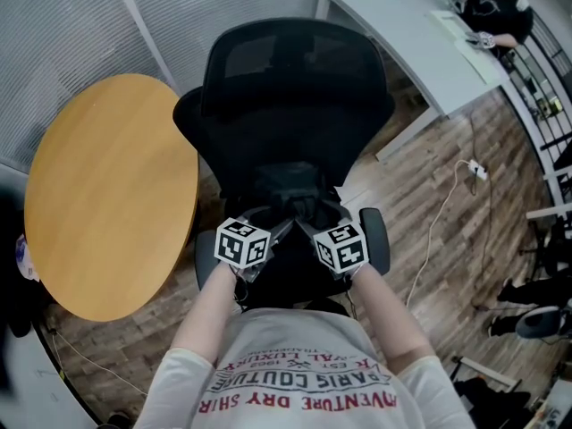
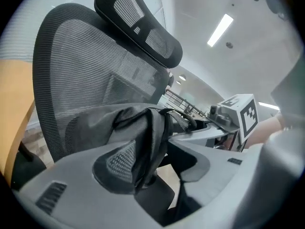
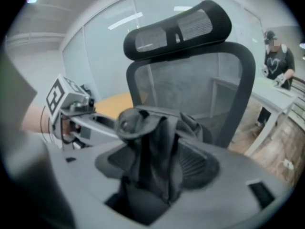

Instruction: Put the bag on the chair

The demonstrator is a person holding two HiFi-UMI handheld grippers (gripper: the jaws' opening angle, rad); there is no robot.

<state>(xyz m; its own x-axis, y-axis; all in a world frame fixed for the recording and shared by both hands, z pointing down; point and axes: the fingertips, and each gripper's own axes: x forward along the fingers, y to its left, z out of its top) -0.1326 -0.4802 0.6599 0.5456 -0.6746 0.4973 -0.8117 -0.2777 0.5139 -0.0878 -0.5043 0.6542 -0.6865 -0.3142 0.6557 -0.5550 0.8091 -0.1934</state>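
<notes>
A black mesh office chair [image 1: 295, 88] stands in front of me. A dark grey bag [image 1: 299, 197] rests on its seat, against the backrest. Both grippers meet at the top of the bag. My left gripper [image 1: 273, 229] is open: a bag strap [image 2: 148, 142] hangs between its jaws and lies against one pad, with a gap to the other. My right gripper [image 1: 311, 229] is also open, with bunched strap fabric [image 3: 157, 142] loose between its wide-apart pads. The chair's backrest [image 2: 90, 75] and headrest [image 3: 181, 30] rise behind the bag.
A round wooden table [image 1: 107, 195] sits close to the chair's left. A white desk [image 1: 411, 34] stands at the back right with a person [image 1: 493, 7] at it. A cable and power strip [image 1: 474, 170] lie on the wood floor to the right.
</notes>
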